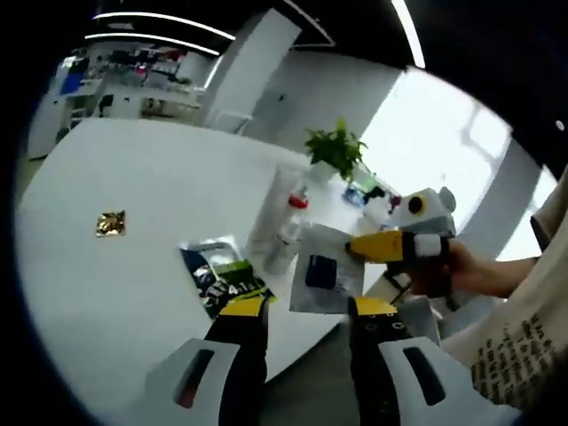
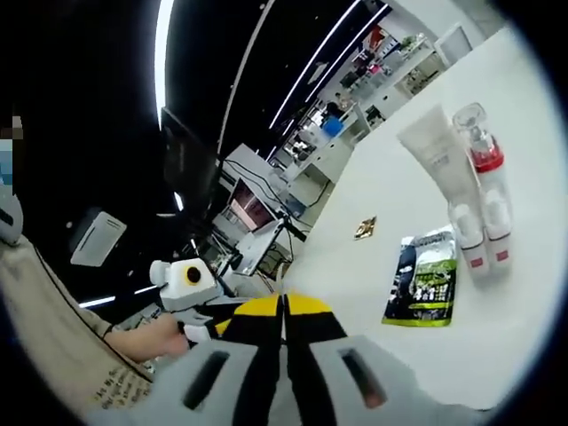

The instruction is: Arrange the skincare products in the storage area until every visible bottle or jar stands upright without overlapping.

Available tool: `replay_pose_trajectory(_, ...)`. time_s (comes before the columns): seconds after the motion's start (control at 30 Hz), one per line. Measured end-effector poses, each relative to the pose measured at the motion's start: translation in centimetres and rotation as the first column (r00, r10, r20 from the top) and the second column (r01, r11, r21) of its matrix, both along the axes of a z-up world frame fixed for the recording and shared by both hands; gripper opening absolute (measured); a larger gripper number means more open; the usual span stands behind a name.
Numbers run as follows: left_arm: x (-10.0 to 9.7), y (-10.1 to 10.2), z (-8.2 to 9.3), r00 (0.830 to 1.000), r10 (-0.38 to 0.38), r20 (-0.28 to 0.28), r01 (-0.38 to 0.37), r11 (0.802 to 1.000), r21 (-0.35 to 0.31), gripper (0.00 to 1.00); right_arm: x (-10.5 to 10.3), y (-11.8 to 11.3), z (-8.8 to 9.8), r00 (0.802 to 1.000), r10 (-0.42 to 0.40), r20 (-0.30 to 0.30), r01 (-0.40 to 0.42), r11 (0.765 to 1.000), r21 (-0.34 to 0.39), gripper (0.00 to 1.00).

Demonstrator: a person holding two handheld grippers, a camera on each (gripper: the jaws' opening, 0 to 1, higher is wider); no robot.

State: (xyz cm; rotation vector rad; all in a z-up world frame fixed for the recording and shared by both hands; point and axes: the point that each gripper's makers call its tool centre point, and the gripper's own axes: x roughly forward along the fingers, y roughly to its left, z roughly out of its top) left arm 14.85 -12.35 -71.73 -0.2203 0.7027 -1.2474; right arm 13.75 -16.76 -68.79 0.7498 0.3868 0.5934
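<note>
- My right gripper is clenched on a grey sachet, which hangs off its yellow tips above the near edge of the white table. In the right gripper view my own jaws are pressed flat together; the pinched sachet itself I cannot make out there.
- My left gripper is released, its jaws apart with nothing between them, poised just under the hanging sachet.
- Landmark: the white tube. It lies flat on the table. A clear bottle with a red collar lies just beside it, seemingly touching along its length; neither stands upright yet.
- A green-and-black sachet lies flat near the tube's cap end, apart from it.
- A small gold foil packet sits well apart from the tube, out on open table.
- A potted plant stands beyond the tube.
- My judgement for this step: carry the grey sachet to open table near the tube's cap end, clear of the green sachet, lower it until it lies flat, then let go so nothing overlaps.
- I would keep the left gripper off the tube and bottle meanwhile; a nudge may roll them.
</note>
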Motion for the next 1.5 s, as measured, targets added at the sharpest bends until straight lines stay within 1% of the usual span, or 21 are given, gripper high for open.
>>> replay_pose_trajectory(0.07, 0.1, 0.1, 0.0, 1.000, -0.007, -0.011, 0.007, 1.000, -0.003, 0.24, 0.1, 0.3, -0.1, 1.000, 0.011, -0.001, -0.011, 1.000, -0.010, 0.01)
replay_pose_trajectory(0.1, -0.2, 0.1, -0.1, 0.999, -0.027, -0.022, 0.027, 1.000, -0.003, 0.21, 0.1, 0.5, -0.1, 1.000, 0.017, -0.001, -0.017, 1.000, -0.014, 0.01)
replay_pose_trajectory(0.2, -0.4, 0.3, -0.6, 0.999, -0.041, -0.026, 0.041, 0.999, 0.003, 0.12, 0.2, 0.8, -0.3, 1.000, 0.029, -0.007, -0.029, 0.999, -0.014, 0.01)
replay_pose_trajectory(0.33, -0.3, 0.6, -1.1, 0.998, -0.023, -0.065, 0.024, 1.000, 0.003, 0.08, 0.4, 1.3, -0.8, 0.999, 0.050, -0.016, -0.051, 0.998, -0.048, 0.01)
replay_pose_trajectory(0.37, -0.4, 0.7, -1.1, 0.997, -0.019, -0.072, 0.020, 1.000, 0.005, 0.07, 0.5, 1.3, -1.0, 0.998, 0.054, -0.020, -0.055, 0.996, -0.065, 0.01)
replay_pose_trajectory(0.47, -0.2, 1.0, -1.8, 0.992, 0.013, -0.127, -0.012, 1.000, 0.015, 0.01, 0.8, 1.5, -1.7, 0.998, 0.067, -0.023, -0.069, 0.989, -0.130, 0.01)
replay_pose_trajectory(0.53, -0.2, 1.0, -2.0, 0.989, 0.019, -0.145, -0.017, 1.000, 0.019, 0.00, 1.2, 1.5, -2.2, 0.997, 0.077, -0.021, -0.080, 0.977, -0.197, 0.01)
replay_pose_trajectory(0.57, -0.1, 1.1, -2.2, 0.986, 0.031, -0.165, -0.027, 0.999, 0.027, 0.00, 1.4, 1.5, -2.4, 0.996, 0.082, -0.021, -0.085, 0.968, -0.234, 0.01)
replay_pose_trajectory(0.63, -0.1, 1.1, -2.5, 0.985, 0.037, -0.171, -0.032, 0.999, 0.030, 0.00, 1.9, 1.4, -2.8, 0.996, 0.090, -0.016, -0.091, 0.954, -0.286, 0.01)
replay_pose_trajectory(0.7, 0.1, 1.1, -2.9, 0.978, 0.064, -0.200, -0.058, 0.998, 0.037, 0.00, 2.4, 1.4, -3.3, 0.995, 0.096, -0.018, -0.097, 0.940, -0.328, 0.02)
replay_pose_trajectory(0.73, 0.3, 1.2, -3.1, 0.975, 0.072, -0.210, -0.065, 0.997, 0.041, 0.00, 2.7, 1.4, -3.6, 0.994, 0.106, -0.013, -0.104, 0.929, -0.356, 0.02)
replay_pose_trajectory(0.9, 0.9, 1.7, -4.1, 0.965, 0.107, -0.241, -0.095, 0.994, 0.062, 0.00, 3.8, 1.8, -4.8, 0.991, 0.132, -0.009, -0.123, 0.891, -0.438, 0.02)
replay_pose_trajectory(0.93, 1.1, 1.9, -4.5, 0.961, 0.120, -0.248, -0.104, 0.992, 0.075, 0.00, 4.1, 2.0, -5.1, 0.989, 0.151, 0.000, -0.133, 0.874, -0.468, 0.02)
replay_pose_trajectory(1.0, 1.2, 2.1, -4.9, 0.961, 0.128, -0.246, -0.110, 0.990, 0.088, 0.00, 4.5, 2.2, -5.8, 0.987, 0.160, -0.004, -0.139, 0.851, -0.507, 0.02)
replay_pose_trajectory(1.07, 1.2, 2.3, -5.3, 0.959, 0.139, -0.247, -0.116, 0.988, 0.103, 0.00, 4.9, 2.6, -6.5, 0.985, 0.172, -0.009, -0.150, 0.833, -0.532, 0.02)
replay_pose_trajectory(1.17, 1.4, 2.7, -6.0, 0.951, 0.160, -0.266, -0.134, 0.984, 0.114, 0.00, 5.7, 2.9, -7.5, 0.986, 0.165, -0.034, -0.156, 0.825, -0.543, 0.01)
replay_pose_trajectory(1.2, 1.8, 2.9, -6.6, 0.944, 0.176, -0.280, -0.148, 0.982, 0.118, 0.00, 5.8, 2.9, -7.7, 0.986, 0.164, -0.036, -0.157, 0.823, -0.545, 0.01)
replay_pose_trajectory(1.23, 2.1, 3.1, -6.9, 0.940, 0.184, -0.287, -0.155, 0.980, 0.122, 0.00, 6.2, 3.1, -8.3, 0.985, 0.167, -0.042, -0.162, 0.813, -0.559, 0.01)
replay_pose_trajectory(1.27, 2.3, 3.2, -7.3, 0.937, 0.191, -0.292, -0.159, 0.979, 0.128, 0.00, 6.2, 3.1, -8.4, 0.985, 0.168, -0.044, -0.164, 0.810, -0.563, 0.01)
replay_pose_trajectory(1.37, 2.8, 3.6, -8.3, 0.929, 0.216, -0.299, -0.176, 0.972, 0.154, 0.00, 7.1, 3.6, -9.8, 0.983, 0.177, -0.056, -0.176, 0.792, -0.585, 0.01)
replay_pose_trajectory(1.5, 3.7, 4.0, -9.5, 0.925, 0.238, -0.297, -0.188, 0.964, 0.187, 0.00, 8.1, 4.0, -11.1, 0.981, 0.180, -0.075, -0.188, 0.778, -0.600, 0.01)
